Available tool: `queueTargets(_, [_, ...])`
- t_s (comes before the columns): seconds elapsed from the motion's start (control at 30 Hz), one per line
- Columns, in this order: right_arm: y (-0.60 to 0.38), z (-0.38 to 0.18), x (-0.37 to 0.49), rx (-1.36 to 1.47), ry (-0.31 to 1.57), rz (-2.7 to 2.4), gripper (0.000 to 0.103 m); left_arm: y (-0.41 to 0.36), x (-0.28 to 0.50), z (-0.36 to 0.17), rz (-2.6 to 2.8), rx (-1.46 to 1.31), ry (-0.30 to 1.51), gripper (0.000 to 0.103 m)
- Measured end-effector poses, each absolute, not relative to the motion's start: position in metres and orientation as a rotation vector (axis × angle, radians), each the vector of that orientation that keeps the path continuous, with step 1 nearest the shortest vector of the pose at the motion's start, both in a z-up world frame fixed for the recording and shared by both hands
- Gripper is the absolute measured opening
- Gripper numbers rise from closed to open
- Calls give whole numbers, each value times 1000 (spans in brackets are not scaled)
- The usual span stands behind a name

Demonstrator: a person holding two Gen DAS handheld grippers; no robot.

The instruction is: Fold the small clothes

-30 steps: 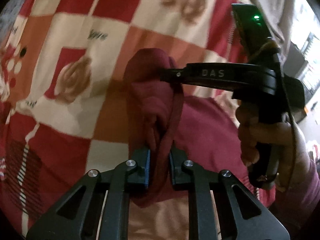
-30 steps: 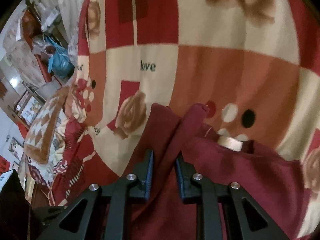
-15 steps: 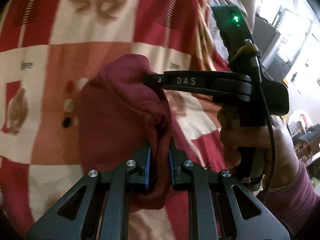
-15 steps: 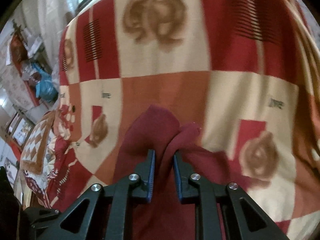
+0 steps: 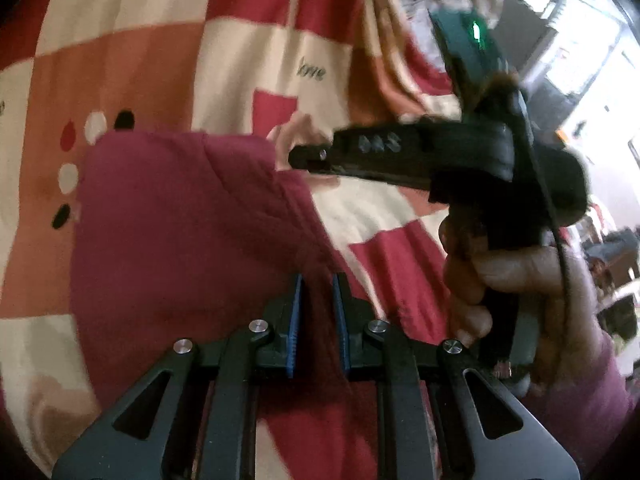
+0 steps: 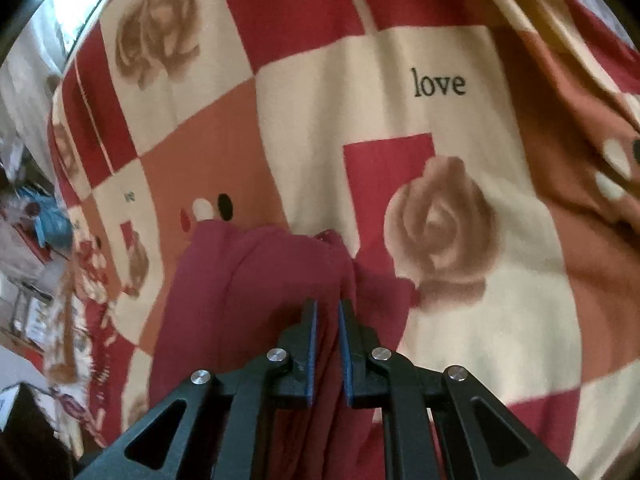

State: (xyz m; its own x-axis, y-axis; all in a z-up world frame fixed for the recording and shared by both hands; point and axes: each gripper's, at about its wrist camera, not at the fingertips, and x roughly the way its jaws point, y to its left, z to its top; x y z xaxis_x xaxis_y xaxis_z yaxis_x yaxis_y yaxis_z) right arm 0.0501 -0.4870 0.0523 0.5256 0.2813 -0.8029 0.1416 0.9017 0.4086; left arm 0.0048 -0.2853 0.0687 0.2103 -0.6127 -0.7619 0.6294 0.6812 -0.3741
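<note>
A small maroon garment (image 5: 188,224) lies on a red, cream and orange checked blanket (image 5: 248,60). My left gripper (image 5: 318,284) is shut on the garment's near edge. My right gripper (image 6: 327,308) is shut on a bunched fold of the same garment (image 6: 256,280). In the left wrist view the right gripper (image 5: 304,157) reaches in from the right, its tips at the garment's far right corner, with the hand on its handle below. The garment spreads low over the blanket to the left of both grippers.
The blanket (image 6: 360,92) has rose prints and the word "love" and fills most of both views. Cluttered furniture and a blue bag (image 6: 52,224) sit beyond the bed's left edge. A bright window area (image 5: 592,52) lies at the far right.
Both grippers have carried the garment across the blanket and down. It hung bunched between them a second ago and now lies spread much flatter. Both stay shut on it.
</note>
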Motion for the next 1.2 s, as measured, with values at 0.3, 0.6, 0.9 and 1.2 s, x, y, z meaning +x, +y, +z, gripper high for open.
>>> queueTargets(0.3, [-462,62,-8,611,1065,274,65,-195,4,81,-672,94,947,23])
queueTargets(0.6, [-431,12,8,639,1160,183,70,-195,12,35,-594,84,1042,23])
queueTargets(0.9, [-416,58,-14,253,989,145,21,-205,11,41,-582,101,1016,30])
queueTargets(1.2, [-454,55,-26,335,1007,24,48,-215,14,29,-536,159,1024,31])
